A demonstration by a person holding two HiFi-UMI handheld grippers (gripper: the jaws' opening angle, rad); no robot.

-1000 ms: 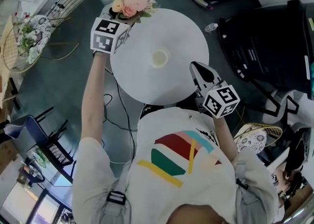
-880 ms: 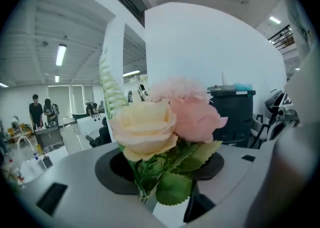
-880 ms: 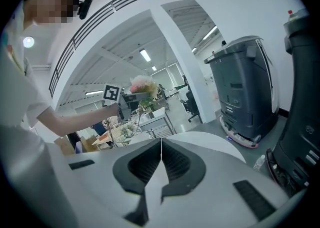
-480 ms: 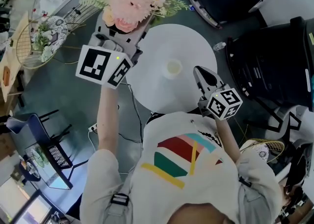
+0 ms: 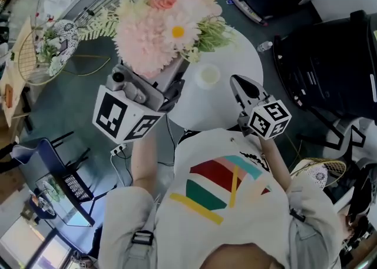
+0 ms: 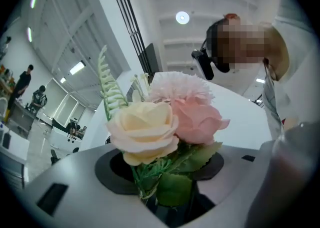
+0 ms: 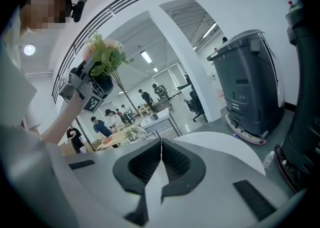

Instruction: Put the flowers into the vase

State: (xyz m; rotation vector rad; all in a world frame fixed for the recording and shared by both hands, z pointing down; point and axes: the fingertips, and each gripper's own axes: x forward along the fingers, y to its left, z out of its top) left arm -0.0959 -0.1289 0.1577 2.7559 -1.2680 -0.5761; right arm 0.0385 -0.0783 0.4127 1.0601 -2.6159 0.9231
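Left gripper (image 5: 169,87), centre-left of the head view, grips the flowers (image 5: 166,31) by their stems. Right gripper (image 5: 241,87), centre-right, has its jaws together and empty.

I've got one round white desk (image 5: 240,56) in the head view, plain matte top, standing on a dark grey-green floor (image 5: 76,106). Directly on it I see the vase (image 5: 209,75): pale, upright, round mouth facing up, roughly at the desk's middle and well in from the rim. The far-left part of the top is covered from my view. On the floor there's a small clear bottle (image 5: 265,46) just beside the desk's right edge, and a white plug strip (image 5: 118,149) with dark cables off the near-left side.
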